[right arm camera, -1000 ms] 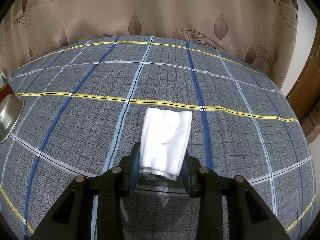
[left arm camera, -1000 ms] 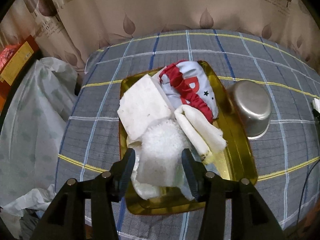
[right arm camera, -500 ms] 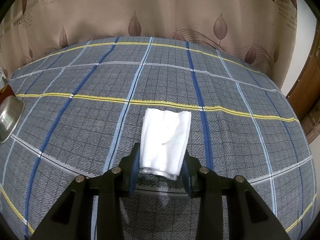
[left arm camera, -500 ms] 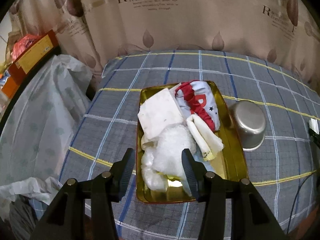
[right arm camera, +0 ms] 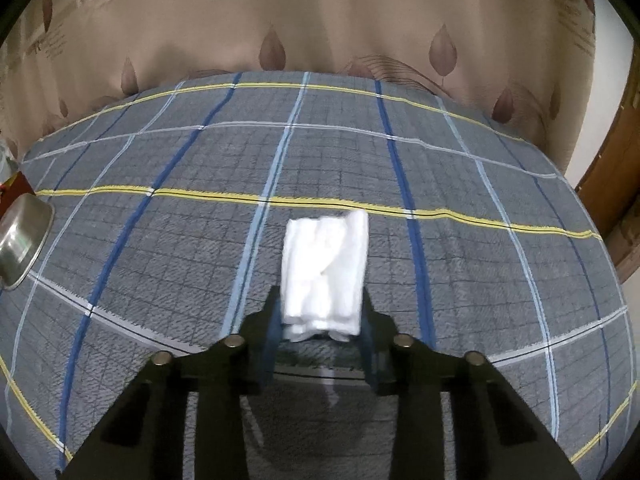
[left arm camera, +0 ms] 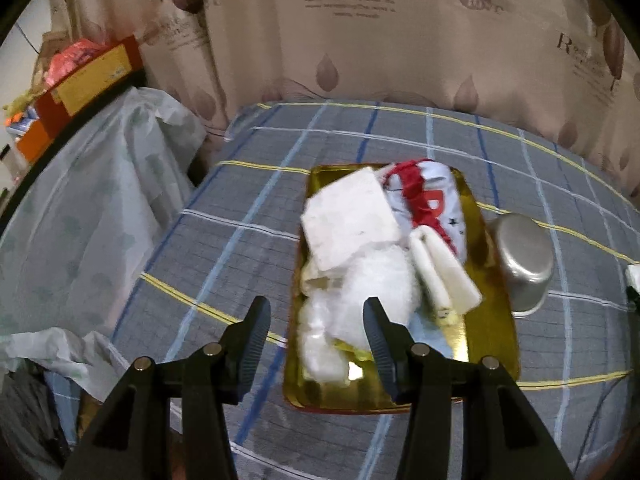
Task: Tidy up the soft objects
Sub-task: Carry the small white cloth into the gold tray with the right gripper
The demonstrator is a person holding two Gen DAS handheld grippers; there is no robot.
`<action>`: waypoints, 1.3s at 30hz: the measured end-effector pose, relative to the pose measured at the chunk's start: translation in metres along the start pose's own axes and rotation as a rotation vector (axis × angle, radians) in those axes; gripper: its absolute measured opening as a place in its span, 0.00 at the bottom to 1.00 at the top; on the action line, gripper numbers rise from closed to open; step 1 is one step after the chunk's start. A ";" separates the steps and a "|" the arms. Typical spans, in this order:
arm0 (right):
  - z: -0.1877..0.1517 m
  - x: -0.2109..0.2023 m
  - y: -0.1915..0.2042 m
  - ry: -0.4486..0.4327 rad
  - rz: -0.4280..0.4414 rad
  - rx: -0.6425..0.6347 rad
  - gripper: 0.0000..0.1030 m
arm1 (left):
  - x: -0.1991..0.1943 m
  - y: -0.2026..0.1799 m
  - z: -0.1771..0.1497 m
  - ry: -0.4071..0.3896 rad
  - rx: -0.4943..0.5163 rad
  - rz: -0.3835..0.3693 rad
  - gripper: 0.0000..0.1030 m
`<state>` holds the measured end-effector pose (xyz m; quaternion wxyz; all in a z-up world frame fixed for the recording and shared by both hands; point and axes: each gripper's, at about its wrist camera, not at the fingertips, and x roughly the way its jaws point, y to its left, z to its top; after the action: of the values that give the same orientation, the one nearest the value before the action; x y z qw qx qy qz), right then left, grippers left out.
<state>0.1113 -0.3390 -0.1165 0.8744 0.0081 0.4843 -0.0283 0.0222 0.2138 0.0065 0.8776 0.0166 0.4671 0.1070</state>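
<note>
A gold tray (left arm camera: 496, 344) on the checked cloth holds a heap of soft things: a flat white pad (left arm camera: 348, 220), a fluffy white cloth (left arm camera: 380, 284), a rolled cream towel (left arm camera: 444, 276) and a red-and-white garment (left arm camera: 436, 200). My left gripper (left arm camera: 316, 332) hovers open above the tray's near left edge, with nothing held. In the right wrist view a folded white cloth (right arm camera: 324, 264) lies on the table. My right gripper (right arm camera: 320, 320) is closing on the cloth's near end, which bunches between the pads.
A steel bowl (left arm camera: 524, 256) stands right of the tray, seen also as the bowl (right arm camera: 20, 236) at the right view's left edge. A plastic-covered heap (left arm camera: 88, 216) lies left of the table. A leaf-print curtain (right arm camera: 320, 20) hangs behind.
The left gripper drew back and up from the tray and rolled slightly, still open. The right gripper's fingers narrowed onto the white cloth, which is now bunched and narrower.
</note>
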 end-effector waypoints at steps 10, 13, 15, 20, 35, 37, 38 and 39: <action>-0.001 -0.003 0.012 0.006 -0.007 -0.006 0.13 | -0.002 0.014 -0.011 -0.042 -0.023 0.108 0.48; -0.002 -0.008 0.018 0.006 -0.006 -0.010 0.13 | -0.006 0.016 -0.013 -0.046 -0.040 0.065 0.48; -0.004 -0.014 0.023 0.005 0.001 -0.019 0.13 | -0.006 0.017 -0.013 -0.038 -0.047 0.047 0.48; -0.006 -0.034 0.041 -0.004 0.036 -0.054 0.13 | -0.007 0.017 -0.013 -0.028 -0.064 0.034 0.48; -0.002 -0.092 0.132 -0.065 0.214 -0.203 0.13 | -0.007 0.027 -0.015 -0.005 -0.105 0.041 0.48; 0.001 -0.100 0.145 -0.078 0.240 -0.224 0.13 | -0.006 0.030 -0.014 0.000 -0.116 0.038 0.48; 0.002 -0.105 0.154 -0.081 0.257 -0.242 0.13 | -0.006 0.032 -0.014 0.002 -0.123 0.034 0.48; 0.003 -0.108 0.162 -0.082 0.267 -0.256 0.13 | -0.005 0.033 -0.014 0.005 -0.130 0.029 0.48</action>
<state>0.0656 -0.1730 -0.0256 0.8833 -0.0400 0.4425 0.1496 0.0017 0.2443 0.0070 0.8741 -0.0338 0.4609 0.1496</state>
